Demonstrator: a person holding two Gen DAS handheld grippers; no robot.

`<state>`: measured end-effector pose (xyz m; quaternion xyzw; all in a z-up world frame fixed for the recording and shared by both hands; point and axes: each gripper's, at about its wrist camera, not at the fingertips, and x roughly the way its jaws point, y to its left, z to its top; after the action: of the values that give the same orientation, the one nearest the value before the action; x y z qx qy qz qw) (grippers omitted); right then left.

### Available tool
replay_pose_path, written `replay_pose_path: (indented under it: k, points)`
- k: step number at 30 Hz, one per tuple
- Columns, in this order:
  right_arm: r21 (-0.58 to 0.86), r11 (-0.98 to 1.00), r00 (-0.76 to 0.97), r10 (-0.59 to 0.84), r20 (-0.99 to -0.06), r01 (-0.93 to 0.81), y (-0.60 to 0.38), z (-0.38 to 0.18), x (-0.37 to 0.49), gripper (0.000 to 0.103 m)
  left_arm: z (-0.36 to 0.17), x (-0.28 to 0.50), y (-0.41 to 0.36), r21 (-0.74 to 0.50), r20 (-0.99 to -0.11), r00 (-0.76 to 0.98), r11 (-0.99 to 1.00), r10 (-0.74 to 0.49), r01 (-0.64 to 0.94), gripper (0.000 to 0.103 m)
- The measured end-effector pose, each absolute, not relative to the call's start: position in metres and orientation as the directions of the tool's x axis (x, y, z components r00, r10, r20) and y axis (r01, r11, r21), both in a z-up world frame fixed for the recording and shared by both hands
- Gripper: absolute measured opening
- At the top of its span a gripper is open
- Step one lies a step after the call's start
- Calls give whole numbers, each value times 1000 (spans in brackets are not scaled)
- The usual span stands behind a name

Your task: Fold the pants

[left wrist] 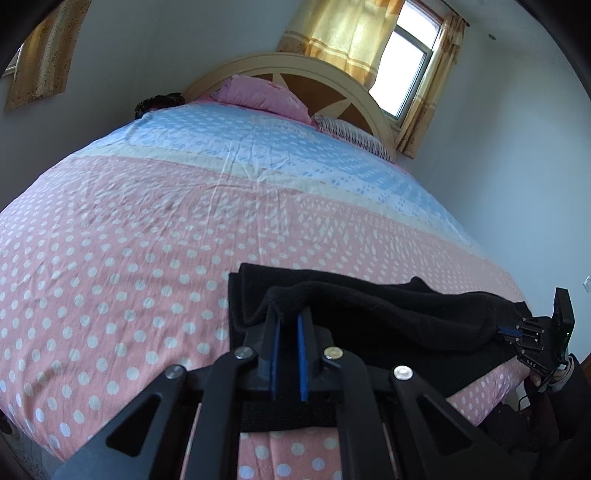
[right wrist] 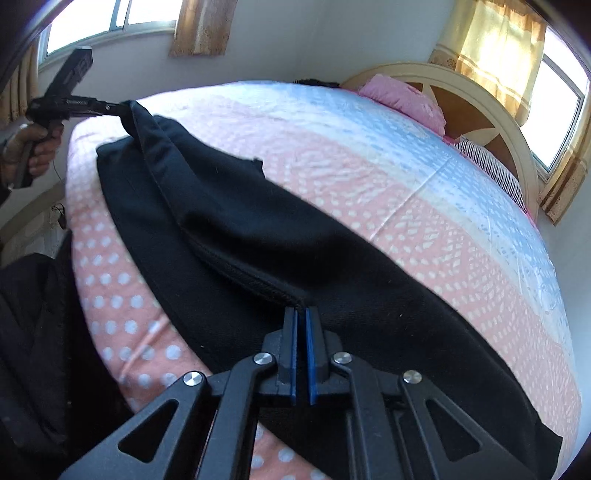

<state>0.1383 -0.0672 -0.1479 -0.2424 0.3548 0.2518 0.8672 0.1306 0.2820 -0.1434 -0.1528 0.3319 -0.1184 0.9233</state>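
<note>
Both pairs of jaws are clenched on cloth: the left gripper (left wrist: 287, 317) pinches a raised fold of the black knit pants (left wrist: 369, 306) between its blue-lined fingers (left wrist: 303, 354), and the right gripper (right wrist: 301, 314) nips a seamed edge of the same garment where a ridge of fabric comes to a point at its tips. Seen from the right wrist, the pants (right wrist: 229, 221) stretch in a long dark band across the near side of the bed, one layer lying flat and another lifted along a ridge that runs up to the far left gripper (right wrist: 123, 107), which grips the cloth at its upper end. A bare hand (right wrist: 40, 147) wraps that tool's handle. From the left wrist, the right gripper (left wrist: 517, 332) shows at the far right edge, its fingers buried in the black fabric.

Under the garment spreads a bedspread (left wrist: 147, 240) banded in pink with white dots, then cream, then pale blue. Well beyond the pants, at the head of the bed, lie a pink pillow (left wrist: 266, 96) and a striped pillow (left wrist: 351, 133) against a curved cream wooden headboard (left wrist: 332, 74). Yellow patterned curtains (left wrist: 343, 33) hang beside a bright window (left wrist: 406, 70) behind it.
</note>
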Motion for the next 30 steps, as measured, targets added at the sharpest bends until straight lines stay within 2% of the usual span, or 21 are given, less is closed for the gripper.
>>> replay_pose_path:
  k: [5, 10, 13, 19, 20, 23, 25, 28, 30]
  points:
    - [-210, 754, 607, 295, -738, -622, -80, -136, 113, 3, -136, 114, 290, -398, -530, 768, 905, -359, 149, 8]
    - [-248, 743, 585, 230, -778, -621, -71, -175, 112, 3, -160, 109, 287, -375, -592, 731, 919, -340, 123, 8]
    - [-247, 748, 593, 235, -770, -617, -71, -174, 110, 4, -174, 106, 291, -375, -629, 704, 922, -331, 99, 8]
    - [-223, 750, 580, 250, -775, -622, -75, -174, 108, 7, -178, 98, 295, -326, -660, 688, 940, -301, 99, 18]
    - [-223, 752, 581, 250, -774, -621, -76, -174, 108, 7, -178, 97, 297, -312, -669, 685, 946, -287, 92, 25]
    - [-215, 759, 582, 253, -773, -615, -78, -173, 108, 8, -178, 92, 307, -288, -677, 693, 956, -246, 57, 31]
    - [-225, 760, 590, 246, -769, -610, -79, -172, 109, 13, -177, 88, 319, -278, -678, 706, 960, -203, 9, 31]
    - [-234, 763, 598, 236, -766, -602, -81, -170, 108, 28, -175, 83, 338, -285, -674, 722, 957, -157, -58, 29]
    - [-226, 767, 597, 243, -765, -601, -85, -168, 108, 28, -169, 79, 343, -293, -651, 744, 954, -148, -67, 28]
